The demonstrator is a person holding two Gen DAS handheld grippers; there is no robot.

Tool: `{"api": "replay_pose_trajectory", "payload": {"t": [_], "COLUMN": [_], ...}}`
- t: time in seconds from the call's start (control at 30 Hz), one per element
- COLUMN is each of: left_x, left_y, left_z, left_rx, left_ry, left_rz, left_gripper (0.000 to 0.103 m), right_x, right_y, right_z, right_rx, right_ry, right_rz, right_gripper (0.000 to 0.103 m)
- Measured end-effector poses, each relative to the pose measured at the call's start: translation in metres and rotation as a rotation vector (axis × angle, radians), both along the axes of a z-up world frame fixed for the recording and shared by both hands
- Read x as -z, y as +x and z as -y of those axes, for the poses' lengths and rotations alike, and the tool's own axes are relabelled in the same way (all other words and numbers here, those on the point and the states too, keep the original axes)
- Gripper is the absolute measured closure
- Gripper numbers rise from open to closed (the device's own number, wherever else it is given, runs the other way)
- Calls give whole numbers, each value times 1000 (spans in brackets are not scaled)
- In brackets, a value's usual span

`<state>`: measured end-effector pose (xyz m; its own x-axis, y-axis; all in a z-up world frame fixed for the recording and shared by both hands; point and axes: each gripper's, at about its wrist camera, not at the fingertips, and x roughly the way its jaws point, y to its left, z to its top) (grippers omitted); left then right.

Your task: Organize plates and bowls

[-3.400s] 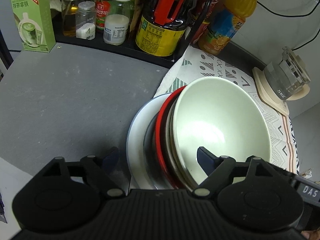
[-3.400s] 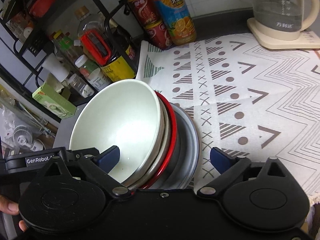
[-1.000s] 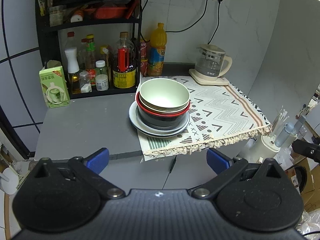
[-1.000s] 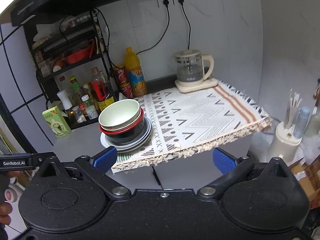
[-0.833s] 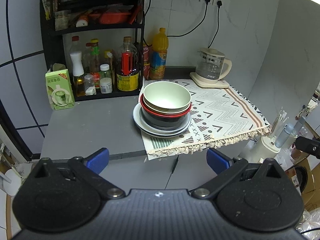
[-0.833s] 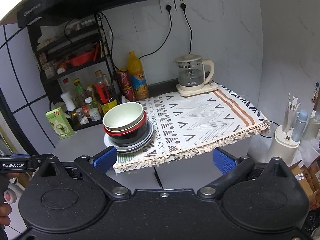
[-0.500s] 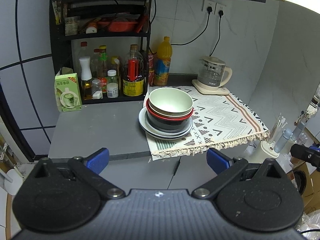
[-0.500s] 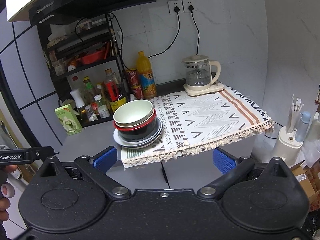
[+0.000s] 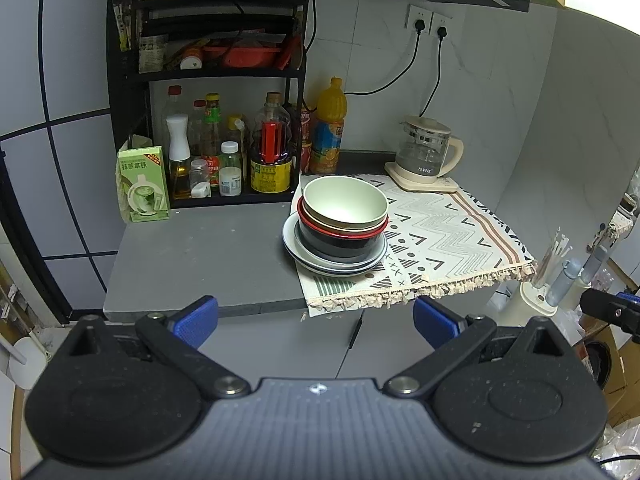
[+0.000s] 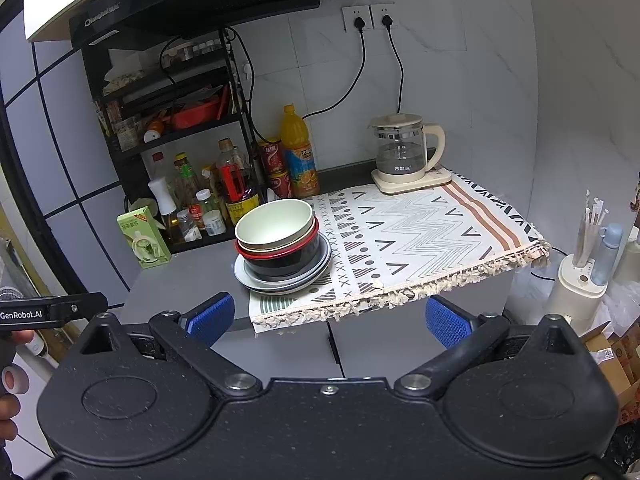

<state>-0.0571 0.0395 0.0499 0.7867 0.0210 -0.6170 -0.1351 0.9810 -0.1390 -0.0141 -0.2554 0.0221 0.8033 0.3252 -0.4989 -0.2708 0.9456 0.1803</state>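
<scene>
nesting pale green bowl [image 9: 345, 202] tops red-rimmed bowl, plates; both jaws released, empty.

The left gripper [image 9: 316, 316] sits at six o'clock, its blue-padded fingers [image 9: 196, 318] spread wide with nothing between them, held back from the grey counter [image 9: 200, 256]. At the centre stands a stack: a pale green bowl [image 9: 345, 204] on top, nested in a red-rimmed bowl [image 9: 340, 236], on plates [image 9: 332, 264]. The stack straddles the left edge of a patterned cloth [image 9: 440, 240] running toward three o'clock. At one o'clock, a glass kettle [image 9: 428, 156] rests on the cloth's far corner. At eleven o'clock, a black rack [image 9: 216, 76] holds bottles, with an orange juice bottle [image 9: 330, 128] just right of it. At nine o'clock stands a green carton [image 9: 143, 184].
</scene>
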Motion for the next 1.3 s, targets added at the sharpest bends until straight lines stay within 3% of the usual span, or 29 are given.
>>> {"api": "replay_pose_trajectory", "payload": {"t": [1.3], "left_x": [1], "left_y": [1], "left_z": [3], "left_rx": [10], "left_ry": [4], "left_rz": [-27], "left_gripper": [1], "right_x": [3], "right_y": [1], "right_z": [2], "right_rx": [-1], "right_ry": [7], "right_rz": [-26], "right_gripper": [0]}}
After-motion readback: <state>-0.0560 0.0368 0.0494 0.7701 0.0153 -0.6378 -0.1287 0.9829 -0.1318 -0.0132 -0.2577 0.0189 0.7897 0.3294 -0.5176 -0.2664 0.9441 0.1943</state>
